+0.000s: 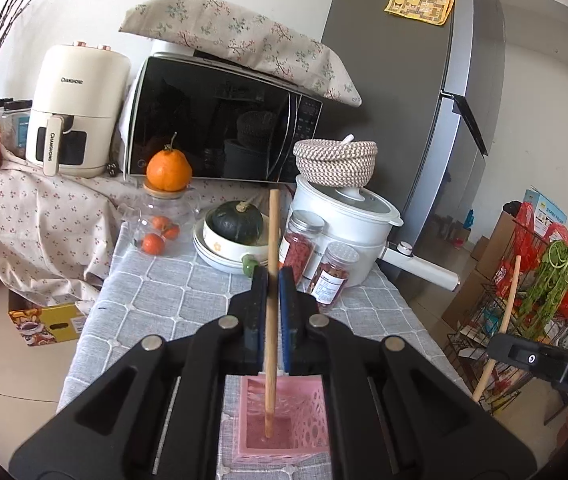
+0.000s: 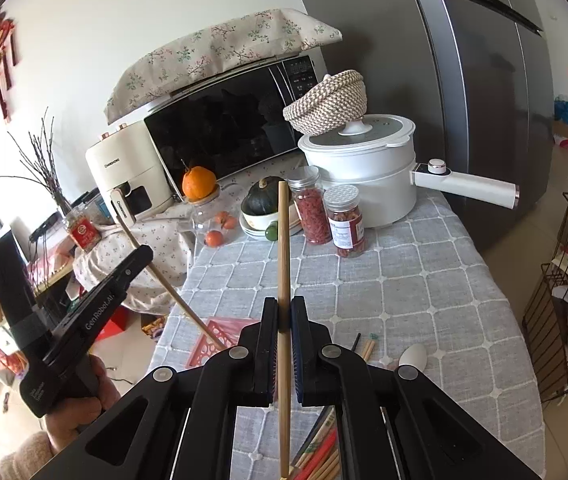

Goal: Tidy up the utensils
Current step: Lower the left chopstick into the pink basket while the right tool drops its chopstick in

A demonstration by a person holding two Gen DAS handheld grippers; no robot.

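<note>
Holding a wooden chopstick upright btw its pads, the left gripper is clamped narrow on the stick, whose lower tip sits inside the pink basket; whether the tip touches the basket floor can't be told. The basket stands on the tabletop, w/ a grey checked cloth, directly under that gripper. The right gripper is likewise closed tight on a second chopstick, held near vertical, just right of the pink basket as the right wrist view shows it. Nearer the camera than the basket, loose chopsticks in wood and red lie on the cloth below the right gripper, and a white spoon lies further right of the basket, w/ a couple more sticks btw spoon and gripper. Well beyond the basket, at the far end of the cloth, stand two jars, a white pot w/ a woven bowl on its lid, a green squash in a dish, and a microwave. A hand grips the left tool's handle, left of the basket.
</note>
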